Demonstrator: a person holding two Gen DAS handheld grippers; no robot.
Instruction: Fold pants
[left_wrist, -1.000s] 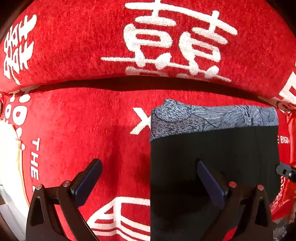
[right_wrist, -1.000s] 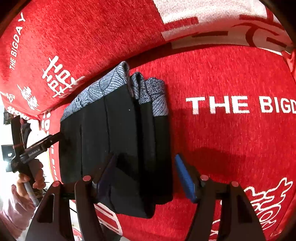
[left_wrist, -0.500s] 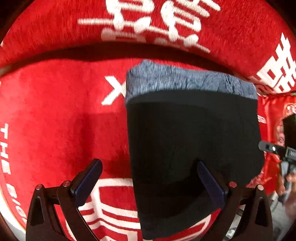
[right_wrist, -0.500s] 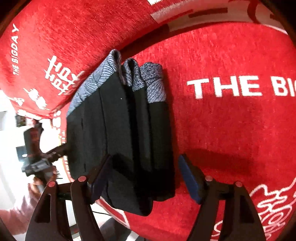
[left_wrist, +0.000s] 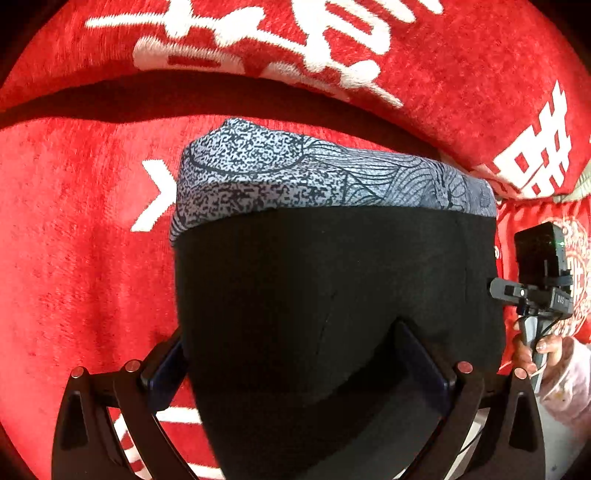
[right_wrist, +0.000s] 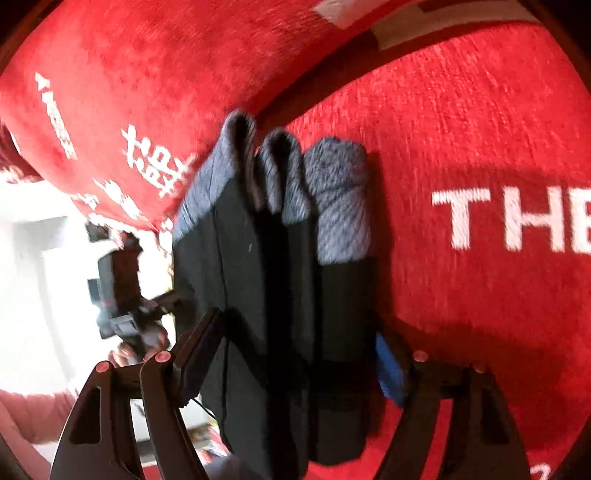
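The folded pants (left_wrist: 332, 288) are black with a grey patterned waistband (left_wrist: 325, 181). They sit on a red sofa seat. In the left wrist view my left gripper (left_wrist: 295, 369) is open, its fingers straddling the near end of the bundle. In the right wrist view the pants (right_wrist: 280, 302) show as several stacked folds seen edge-on, with the waistband (right_wrist: 332, 199) at the far end. My right gripper (right_wrist: 291, 365) is open with a finger on each side of the stack. The near ends of the bundle are hidden between the fingers.
The red sofa seat (left_wrist: 81, 258) has white lettering, and a red back cushion (left_wrist: 443, 66) rises just behind the pants. The right gripper and hand show at the left view's right edge (left_wrist: 535, 291). The left gripper shows in the right view (right_wrist: 125, 295). A bright floor lies beyond the seat edge.
Both grippers have moved in toward the pants, which now fill more of each view and lie between the fingers of each. Both stay open.
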